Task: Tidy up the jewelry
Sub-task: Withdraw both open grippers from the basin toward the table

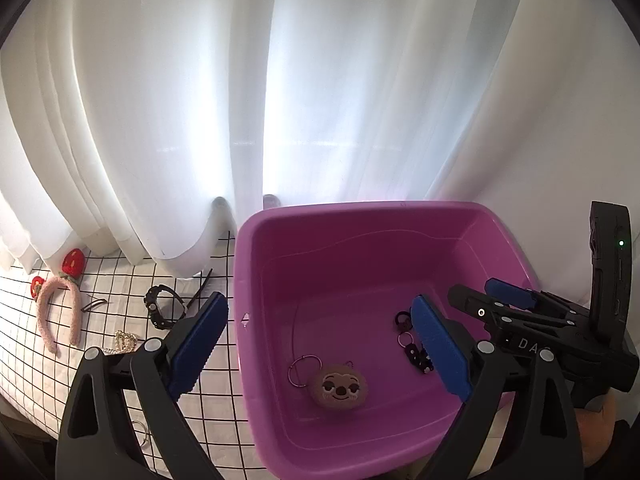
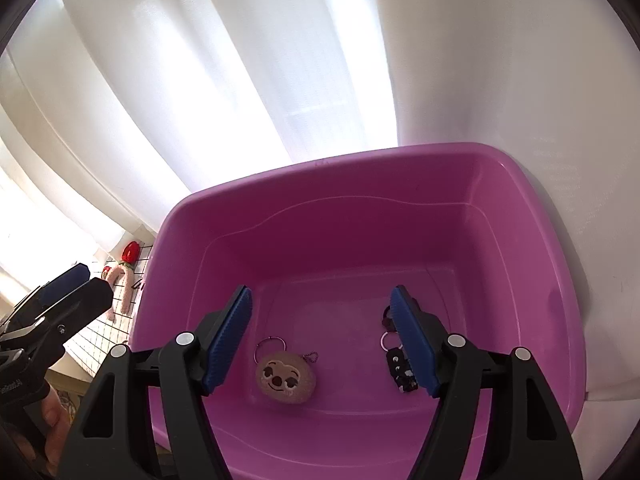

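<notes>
A purple plastic tub point(image 1: 360, 210) point(image 2: 360, 160) stands on the gridded cloth. On its floor lie a round sloth-face keychain point(image 1: 339, 390) point(image 2: 285, 378) with a metal ring and a black keychain point(image 1: 416, 354) point(image 2: 400, 364), partly hidden behind a blue pad. My left gripper point(image 1: 320, 308) point(image 2: 94, 280) hangs open over the tub's left rim, one finger outside and one inside, with nothing in it. Over the middle of the tub my right gripper point(image 2: 320, 294) point(image 1: 472, 288) is open too, the sloth keychain lying on the floor below the gap.
Left of the tub on the white checked cloth point(image 1: 120, 280) lie a pink fuzzy headband point(image 1: 60, 312), a red strawberry clip point(image 1: 74, 262), a black watch point(image 1: 160, 306), a pearl piece point(image 1: 124, 342) and a thin hair clip point(image 1: 94, 304). White curtains point(image 1: 280, 100) hang close behind.
</notes>
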A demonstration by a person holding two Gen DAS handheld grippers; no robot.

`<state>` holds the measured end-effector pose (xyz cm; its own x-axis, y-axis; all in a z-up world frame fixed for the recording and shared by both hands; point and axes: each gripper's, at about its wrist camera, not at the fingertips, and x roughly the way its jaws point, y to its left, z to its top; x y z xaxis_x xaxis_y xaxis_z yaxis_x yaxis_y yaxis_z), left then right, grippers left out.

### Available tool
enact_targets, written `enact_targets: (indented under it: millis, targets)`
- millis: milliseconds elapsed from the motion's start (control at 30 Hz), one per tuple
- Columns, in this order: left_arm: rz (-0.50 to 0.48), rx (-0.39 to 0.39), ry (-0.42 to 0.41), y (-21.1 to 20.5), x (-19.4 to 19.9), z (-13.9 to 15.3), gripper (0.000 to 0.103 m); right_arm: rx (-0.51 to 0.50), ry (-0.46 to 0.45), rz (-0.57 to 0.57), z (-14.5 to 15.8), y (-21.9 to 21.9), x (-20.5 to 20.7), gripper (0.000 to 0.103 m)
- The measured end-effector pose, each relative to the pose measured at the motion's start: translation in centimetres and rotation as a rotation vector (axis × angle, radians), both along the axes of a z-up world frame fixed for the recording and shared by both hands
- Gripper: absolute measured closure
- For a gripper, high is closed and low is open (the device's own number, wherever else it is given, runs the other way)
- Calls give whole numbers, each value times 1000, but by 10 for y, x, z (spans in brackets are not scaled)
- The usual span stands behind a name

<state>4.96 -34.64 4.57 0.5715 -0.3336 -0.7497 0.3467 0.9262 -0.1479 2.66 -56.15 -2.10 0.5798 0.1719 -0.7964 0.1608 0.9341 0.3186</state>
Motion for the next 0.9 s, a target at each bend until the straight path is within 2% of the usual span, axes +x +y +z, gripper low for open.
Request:
enact_targets:
  millis: [167, 333, 533, 667, 900]
  targets:
    - [66, -18, -50, 34, -8, 14, 9, -9, -45, 43, 15, 22, 7, 33]
    - [181, -30, -47, 82, -9, 16, 9, -22, -72, 79, 23, 48, 14, 33]
    - [351, -1, -54, 152, -16, 15, 8, 4, -123, 154, 32, 85, 23, 33]
    - [460, 45, -58, 206, -26, 15, 8, 34, -157, 184, 39, 110, 28, 33]
    - [586, 112, -63, 296, -42, 7, 7, 13, -204, 220, 53, 158, 20, 33]
